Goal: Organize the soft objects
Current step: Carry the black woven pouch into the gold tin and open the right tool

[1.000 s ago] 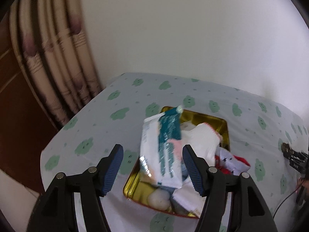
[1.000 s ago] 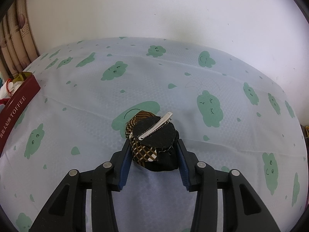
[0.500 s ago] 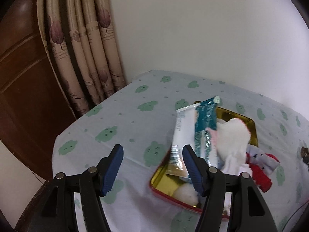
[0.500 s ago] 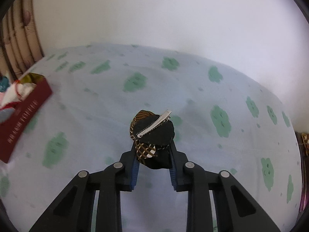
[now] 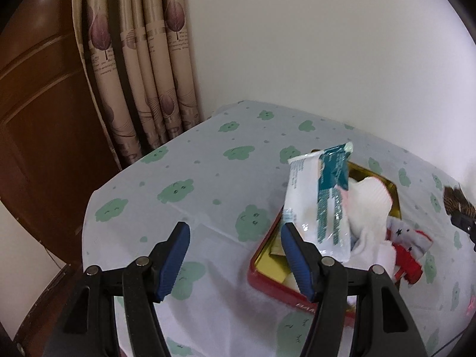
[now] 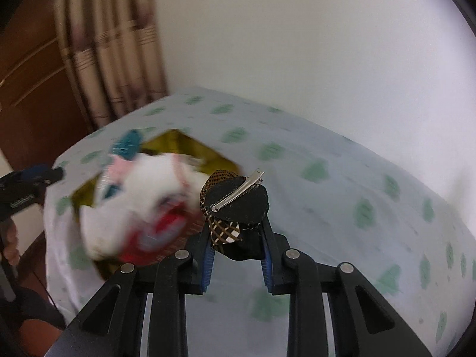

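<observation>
**Hair clip held over the desk, beside the full tin**

The desk (image 5: 184,208) carries a red tin (image 5: 267,279) heaped with soft cloth and a wipes packet (image 5: 312,208). The left gripper (image 5: 235,255) hangs wide and empty. The right gripper (image 6: 236,255) pinches the hair clip (image 6: 235,199) by its light, squashy fabric bow; the metal clasp looks slippery.

A cloud-print tablecloth (image 5: 208,184) covers the table, bearing a red tin (image 5: 267,282).

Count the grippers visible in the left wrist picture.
2: the left gripper, open, in the foreground; the right gripper at the right edge, holding the hair clip.
</observation>
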